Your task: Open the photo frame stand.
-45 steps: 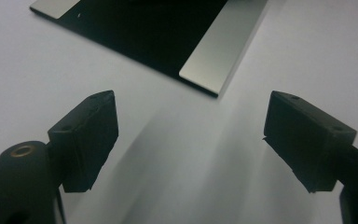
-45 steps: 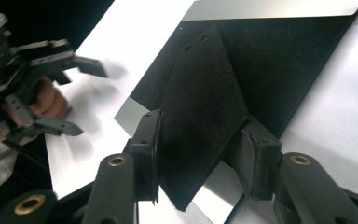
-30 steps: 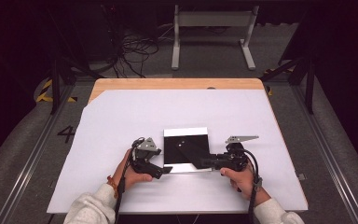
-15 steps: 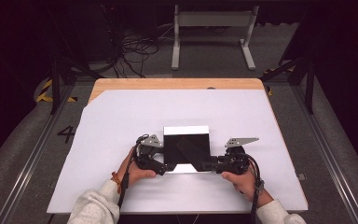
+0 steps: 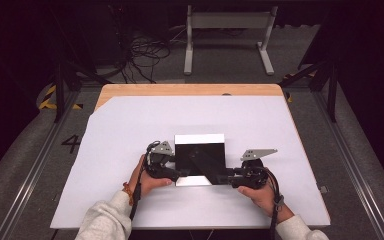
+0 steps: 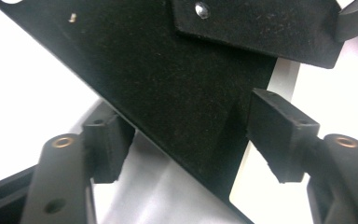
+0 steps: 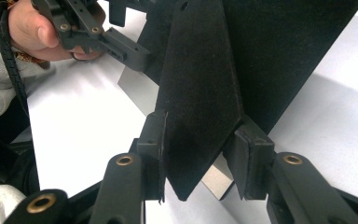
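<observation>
I have the black board as my landmark: it lies on the white sheet that covers the wooden table, toward the near edge and about midway across. A pale strip shows along its far edge and another along its near edge. From its underside a black flap, a stand leg by the look of it, angles out toward the board's near right corner.

My right gripper sits at that near right corner, and in the right gripper view its two pads are pressed on either side of the flap's pointed end, so it is holding the flap at a middling width.

My left gripper is at the board's near left corner. In the left gripper view the board's edge passes between the jaws, which have just been closing. The pad on one side looks to be against the board, while the other sits under the slanting edge; I cannot tell whether that one is touching.

Both hands, left and right, are on the sheet just nearer than the board.
</observation>
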The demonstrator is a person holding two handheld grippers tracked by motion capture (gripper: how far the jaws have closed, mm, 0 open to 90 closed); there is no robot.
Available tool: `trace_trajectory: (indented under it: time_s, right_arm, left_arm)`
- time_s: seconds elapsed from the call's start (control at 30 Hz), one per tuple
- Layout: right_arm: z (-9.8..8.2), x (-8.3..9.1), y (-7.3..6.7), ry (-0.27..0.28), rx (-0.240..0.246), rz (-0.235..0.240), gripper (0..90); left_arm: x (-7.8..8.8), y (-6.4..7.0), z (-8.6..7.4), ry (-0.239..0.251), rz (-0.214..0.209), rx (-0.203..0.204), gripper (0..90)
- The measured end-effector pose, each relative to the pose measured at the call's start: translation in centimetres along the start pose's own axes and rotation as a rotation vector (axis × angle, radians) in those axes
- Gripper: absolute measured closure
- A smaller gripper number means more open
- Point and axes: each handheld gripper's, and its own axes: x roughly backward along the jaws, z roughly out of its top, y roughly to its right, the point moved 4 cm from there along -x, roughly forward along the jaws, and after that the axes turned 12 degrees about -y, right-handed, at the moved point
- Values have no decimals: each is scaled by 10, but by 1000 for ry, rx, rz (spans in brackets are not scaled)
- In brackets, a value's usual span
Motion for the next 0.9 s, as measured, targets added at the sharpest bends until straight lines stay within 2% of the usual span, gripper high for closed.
trace_trajectory:
  time_s: [0.07, 0.13, 0.23, 0.4, 0.53, 0.8, 0.9]
  right_arm:
    - [0, 0, 0, -1, 3, -3, 609]
    - [1, 1, -1, 5, 12, -13, 614]
    - [2, 3, -3, 17, 26, -29, 631]
    - [4, 4, -6, 20, 43, -68, 657]
    - [5, 5, -7, 19, 58, -92, 687]
    - [4, 5, -8, 10, 82, -114, 692]
    - [4, 5, -9, 6, 93, -123, 687]
  left_arm:
    - [2, 0, 0, 6, 1, 1, 371]
    - [5, 0, 1, 16, 26, -15, 404]
    - [8, 3, 5, 20, 84, -35, 413]
    - [12, 5, 8, 43, 152, -65, 449]
    - [14, 9, 12, 60, 242, -101, 455]
    - [15, 9, 10, 84, 227, -94, 477]
    - [16, 9, 8, 85, 225, -106, 497]
